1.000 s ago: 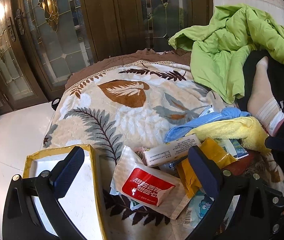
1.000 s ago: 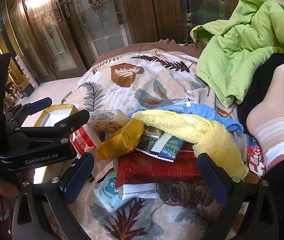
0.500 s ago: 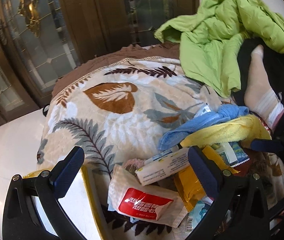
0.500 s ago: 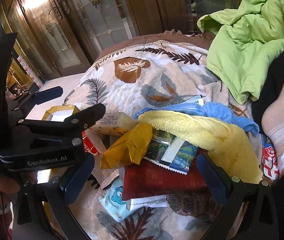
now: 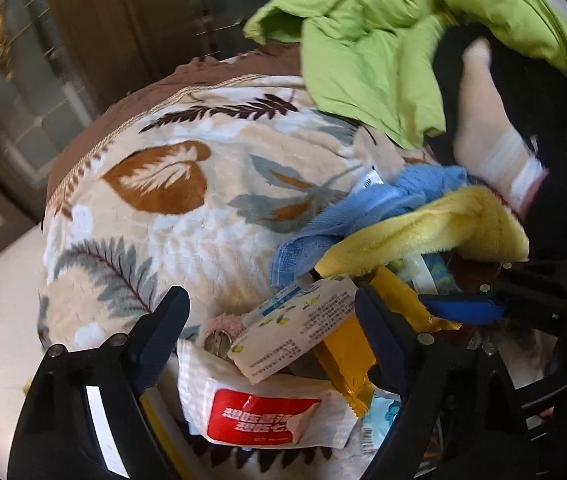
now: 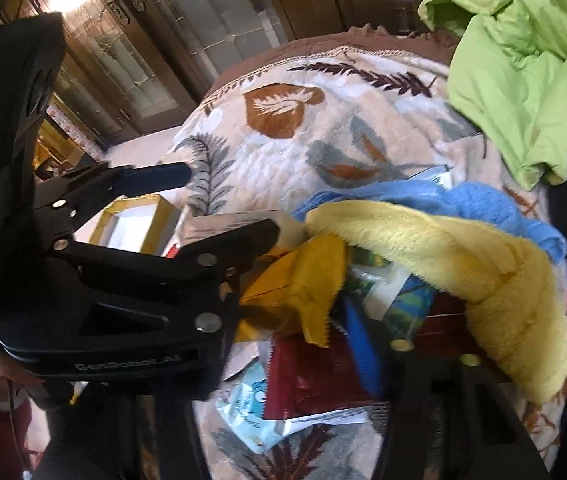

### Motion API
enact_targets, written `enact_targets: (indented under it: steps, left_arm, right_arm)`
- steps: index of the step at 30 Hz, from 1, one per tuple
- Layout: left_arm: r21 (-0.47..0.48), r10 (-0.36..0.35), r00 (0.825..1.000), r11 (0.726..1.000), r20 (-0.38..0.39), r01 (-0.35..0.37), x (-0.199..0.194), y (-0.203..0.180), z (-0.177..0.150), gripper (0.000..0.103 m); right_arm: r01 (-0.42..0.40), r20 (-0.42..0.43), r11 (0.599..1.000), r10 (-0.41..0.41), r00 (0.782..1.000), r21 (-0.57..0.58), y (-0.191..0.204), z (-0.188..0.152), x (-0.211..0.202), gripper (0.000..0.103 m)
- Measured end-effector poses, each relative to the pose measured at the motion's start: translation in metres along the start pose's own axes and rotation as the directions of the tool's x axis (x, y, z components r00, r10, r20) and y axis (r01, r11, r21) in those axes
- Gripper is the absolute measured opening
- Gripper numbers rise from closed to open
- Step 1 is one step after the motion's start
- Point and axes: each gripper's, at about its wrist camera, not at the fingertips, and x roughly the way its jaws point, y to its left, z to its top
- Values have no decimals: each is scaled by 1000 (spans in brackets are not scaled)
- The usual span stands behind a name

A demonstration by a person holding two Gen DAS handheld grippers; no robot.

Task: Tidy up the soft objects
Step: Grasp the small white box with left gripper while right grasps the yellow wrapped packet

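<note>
We see the yellow plush cloth (image 6: 463,264) draped over the heap of soft things and packets on the leaf-patterned blanket (image 5: 171,208); its long axis runs from the upper left down to the lower right in the right wrist view, its lower end hanging toward the camera. The blue towel (image 5: 383,204) lies just behind it, touching, stretched the same way. A white tissue pack (image 5: 303,332) points up and to the right, resting on a wet-wipe pack with a red label (image 5: 263,420) and against a yellow snack bag (image 6: 299,284).

Our left claw (image 5: 271,328) stands wide, its fingers on either side of the tissue pack, gripping nothing. Of our right claw (image 6: 359,344) only one blue-padded finger shows, low among the packets beside a red pouch (image 6: 307,376); the other finger is hidden, so we cannot tell how far it stands apart.

A yellow-rimmed box (image 6: 139,224) sits at the blanket's left edge, its white inside bare as far as we can see. A green quilt (image 5: 383,40) is bunched at the far right, by a person's socked foot (image 5: 487,120).
</note>
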Motion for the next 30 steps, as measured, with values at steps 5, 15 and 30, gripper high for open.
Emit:
enact_targets:
  steps: [5, 15, 30]
  left_arm:
    - [129, -43, 998, 991, -34, 47, -2, -2, 4, 85]
    - [261, -89, 994, 960, -56, 101, -11, 13, 2, 85]
    - [283, -93, 979, 948, -184, 144, 33, 0, -2, 19]
  right_arm:
    - [-16, 12, 1000, 16, 1000, -14, 2, -5, -1, 47]
    - [-47, 15, 999, 47, 999, 25, -6, 0, 2, 44]
    - [-87, 31, 996, 87, 996, 15, -8, -3, 3, 38]
